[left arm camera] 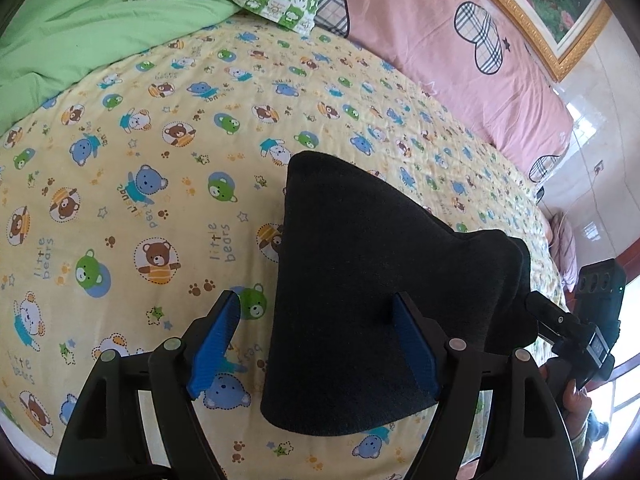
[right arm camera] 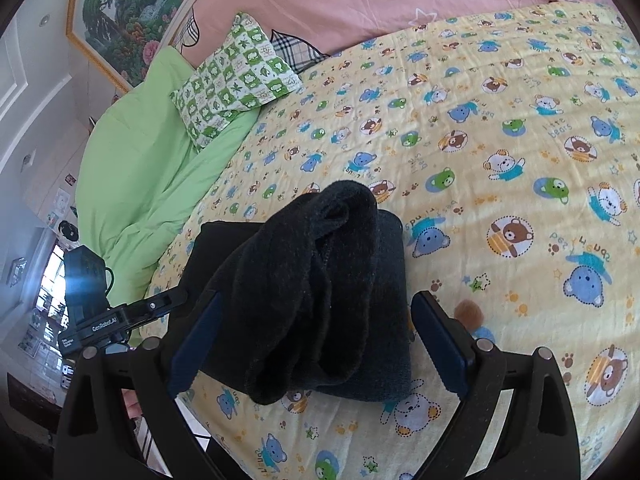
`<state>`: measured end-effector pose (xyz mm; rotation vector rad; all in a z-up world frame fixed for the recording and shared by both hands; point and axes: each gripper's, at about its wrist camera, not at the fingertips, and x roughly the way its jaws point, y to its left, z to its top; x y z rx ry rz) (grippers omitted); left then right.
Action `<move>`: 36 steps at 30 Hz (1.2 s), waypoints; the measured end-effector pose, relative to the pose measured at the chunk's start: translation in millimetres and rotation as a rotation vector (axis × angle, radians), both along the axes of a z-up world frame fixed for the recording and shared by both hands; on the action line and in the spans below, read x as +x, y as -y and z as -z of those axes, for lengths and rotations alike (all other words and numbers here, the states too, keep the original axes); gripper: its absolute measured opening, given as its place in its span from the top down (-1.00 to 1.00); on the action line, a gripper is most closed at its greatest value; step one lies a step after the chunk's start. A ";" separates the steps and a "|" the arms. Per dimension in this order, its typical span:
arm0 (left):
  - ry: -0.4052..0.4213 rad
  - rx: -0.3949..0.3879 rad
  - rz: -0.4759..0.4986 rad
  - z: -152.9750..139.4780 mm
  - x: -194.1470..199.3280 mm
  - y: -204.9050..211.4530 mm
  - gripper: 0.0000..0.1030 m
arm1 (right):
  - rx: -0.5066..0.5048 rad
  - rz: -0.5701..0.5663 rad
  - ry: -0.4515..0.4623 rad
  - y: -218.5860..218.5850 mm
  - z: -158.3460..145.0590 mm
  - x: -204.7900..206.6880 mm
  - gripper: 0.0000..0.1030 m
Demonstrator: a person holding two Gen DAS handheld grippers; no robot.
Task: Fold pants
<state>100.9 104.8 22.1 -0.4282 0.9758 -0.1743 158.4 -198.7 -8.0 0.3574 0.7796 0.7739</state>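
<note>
Pants (right arm camera: pixel 320 292), dark and folded into a thick bundle, lie on a yellow bear-print bedsheet (left arm camera: pixel 132 184) between two handheld tongs. The right gripper (right arm camera: pixel 324 332) stands wide, its blue pads on either side of the bundle's near end and apparently clear of the cloth. The left gripper (left arm camera: pixel 316 340) is likewise spread, one pad (left arm camera: pixel 216 340) over bare sheet, the other over the dark fabric. A green checked pillow (right arm camera: pixel 236 76) and pink quilt (left arm camera: pixel 460 52) lie beyond.

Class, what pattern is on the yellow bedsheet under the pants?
Cartoon bears with stars and paw prints on the bedsheet, clearest in the right wrist view.
</note>
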 end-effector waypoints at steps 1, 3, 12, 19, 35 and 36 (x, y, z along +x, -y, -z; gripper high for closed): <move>-0.003 0.001 0.002 0.5 0.9 0.7 -0.53 | 0.001 0.000 -0.004 -0.6 1.2 -0.1 -0.83; -0.008 0.003 0.006 2.0 3.1 1.9 -0.54 | 0.001 -0.003 -0.011 -1.7 3.8 0.9 -0.83; -0.028 -0.005 0.027 13.1 15.7 6.8 -0.54 | 0.005 -0.038 0.010 -5.6 9.7 1.2 -0.83; -0.044 -0.071 0.042 25.5 25.9 4.8 -0.35 | 0.043 -0.039 -0.038 0.2 21.1 11.8 -0.64; 0.020 -0.040 0.056 1.8 14.4 14.1 0.30 | 0.082 -0.089 -0.038 -2.6 16.8 10.2 0.08; 0.025 -0.041 0.054 -0.5 13.4 13.4 0.31 | 0.079 -0.090 -0.033 -3.4 14.8 9.9 0.08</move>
